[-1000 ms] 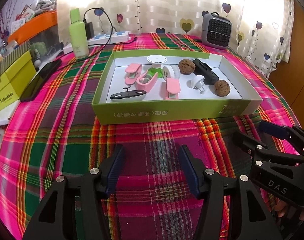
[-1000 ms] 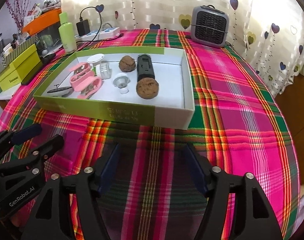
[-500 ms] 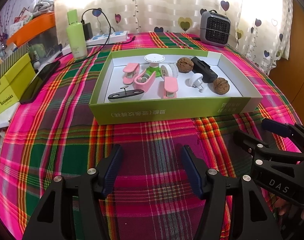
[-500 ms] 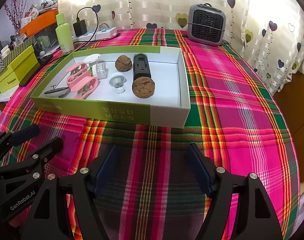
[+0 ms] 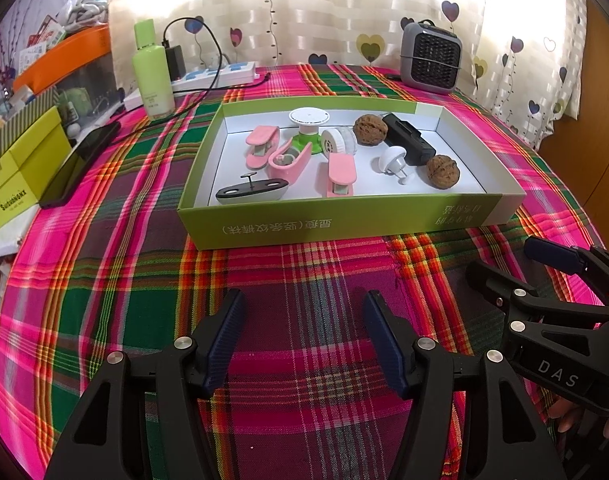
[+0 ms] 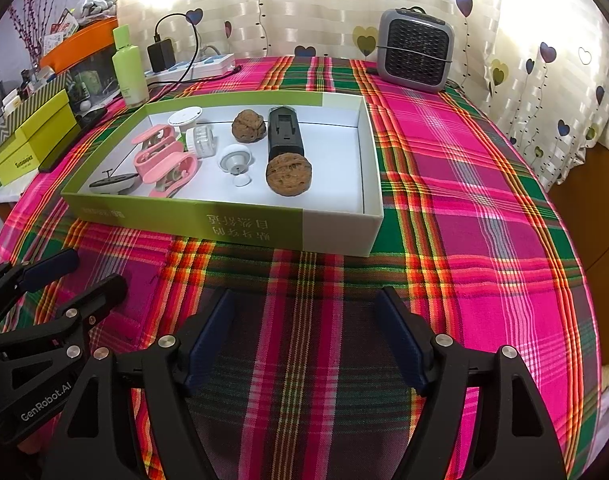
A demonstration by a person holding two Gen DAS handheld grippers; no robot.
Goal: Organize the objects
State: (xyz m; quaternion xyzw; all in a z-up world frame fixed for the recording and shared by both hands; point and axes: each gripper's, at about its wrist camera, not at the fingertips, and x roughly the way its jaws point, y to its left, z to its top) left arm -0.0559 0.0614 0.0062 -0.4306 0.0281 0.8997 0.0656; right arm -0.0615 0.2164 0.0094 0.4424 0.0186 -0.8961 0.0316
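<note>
Plaid tablecloth [image 5: 104,280] under heart curtain. Green box [image 5: 344,220] mid-table holds walnuts [image 5: 443,171], pink clips [image 5: 341,176]. Left gripper [image 5: 304,332], right gripper [image 6: 304,332] near box front, jaws just widening, empty.

We hold the left gripper [image 5: 302,334] low over the surface, tilted downward, its jaws apart with nothing between them. The right gripper [image 6: 306,336] sits just beside it at the same slant; its jaws have just been opening and stand wide and empty. Fingertips of the hand [image 5: 572,420] show beneath the right gripper's body.
</note>
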